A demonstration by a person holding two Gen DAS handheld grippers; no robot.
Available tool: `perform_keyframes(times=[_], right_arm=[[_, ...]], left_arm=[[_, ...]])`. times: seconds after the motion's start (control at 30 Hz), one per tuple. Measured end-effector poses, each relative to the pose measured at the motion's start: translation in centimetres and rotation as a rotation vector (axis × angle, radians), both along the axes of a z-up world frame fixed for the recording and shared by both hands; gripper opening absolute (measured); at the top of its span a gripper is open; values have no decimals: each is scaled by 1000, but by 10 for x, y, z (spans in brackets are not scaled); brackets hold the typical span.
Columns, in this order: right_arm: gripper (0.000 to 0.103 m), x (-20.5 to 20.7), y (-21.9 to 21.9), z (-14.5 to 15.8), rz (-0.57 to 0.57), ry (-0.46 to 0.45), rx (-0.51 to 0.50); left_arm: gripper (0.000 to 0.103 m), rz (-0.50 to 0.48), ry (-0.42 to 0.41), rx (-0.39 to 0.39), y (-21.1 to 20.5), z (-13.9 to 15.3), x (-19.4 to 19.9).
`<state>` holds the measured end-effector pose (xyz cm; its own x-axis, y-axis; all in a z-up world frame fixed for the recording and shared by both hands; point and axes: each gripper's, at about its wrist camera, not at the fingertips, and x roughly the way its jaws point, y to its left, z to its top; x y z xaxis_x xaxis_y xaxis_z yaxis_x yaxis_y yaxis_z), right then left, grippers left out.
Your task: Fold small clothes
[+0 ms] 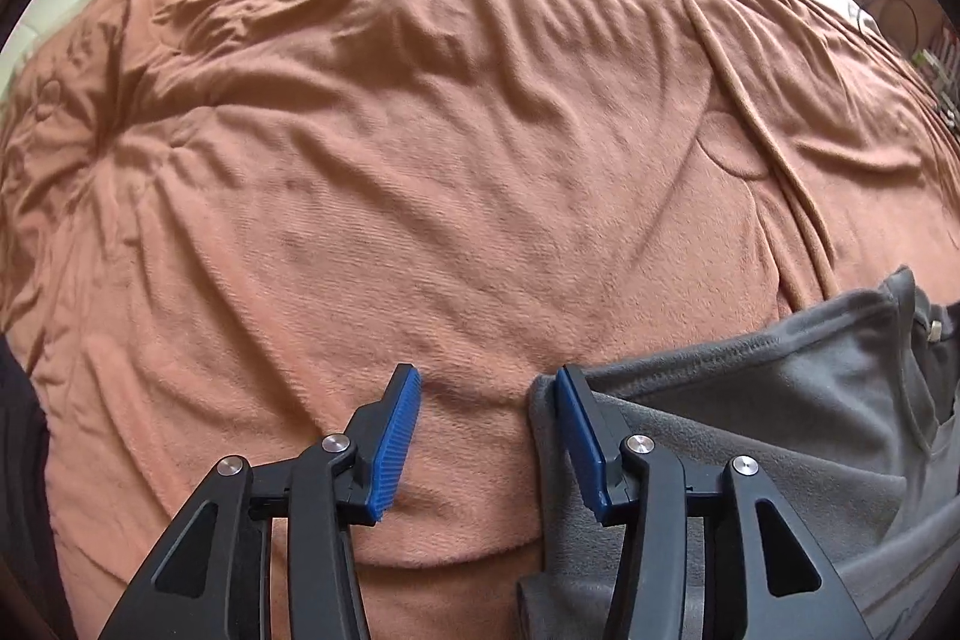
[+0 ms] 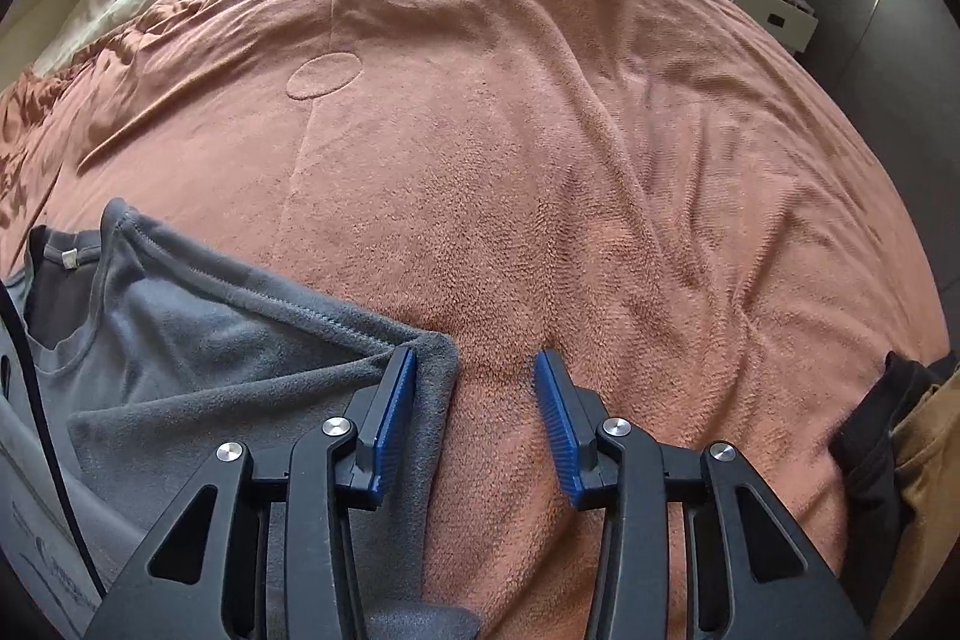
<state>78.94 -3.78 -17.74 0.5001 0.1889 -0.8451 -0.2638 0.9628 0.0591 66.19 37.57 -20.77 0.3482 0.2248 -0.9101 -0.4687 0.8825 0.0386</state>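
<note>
Your grey top [image 1: 780, 436] runs off the left wrist view's lower right edge. Dark and tan cloth [image 2: 900, 460] at the right wrist view's right edge stays unidentifiable, cut off.

both wrist views look down close over the blanket [image 1: 420, 130], sharing the grey shirt [image 2: 198, 316] between them.

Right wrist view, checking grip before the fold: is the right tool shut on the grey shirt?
No, the right tool is open, the grey shirt edge beside one finger, orange blanket between.
</note>
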Motion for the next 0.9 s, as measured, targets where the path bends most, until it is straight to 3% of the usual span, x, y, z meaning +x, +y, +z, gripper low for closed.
perform_keyframes(times=[0.1,0.33,0.4,0.47,0.5,0.53,0.63,0.9], right_arm=[[38,-13,-9,16,-4,-62,15],[39,-50,-37,41,76,-61,102],[47,-63,-44,46,110,-57,115],[64,-78,-46,51,153,-68,121],[66,-86,-47,54,172,-75,119],[69,-92,-47,57,191,-81,114],[71,-112,-44,61,260,-102,68],[77,-128,-25,50,380,-89,-108]], left_arm=[[50,7,-34,54,3,19,-11],[51,-126,-96,-49,-10,49,-39],[52,-178,-91,-68,-19,51,-47],[57,-219,-96,-94,-27,51,-55],[65,-247,-103,-111,-31,52,-59],[75,-270,-103,-120,-35,53,-63],[85,-326,-101,-111,-46,55,-70],[86,-442,8,-20,-67,38,-76]])
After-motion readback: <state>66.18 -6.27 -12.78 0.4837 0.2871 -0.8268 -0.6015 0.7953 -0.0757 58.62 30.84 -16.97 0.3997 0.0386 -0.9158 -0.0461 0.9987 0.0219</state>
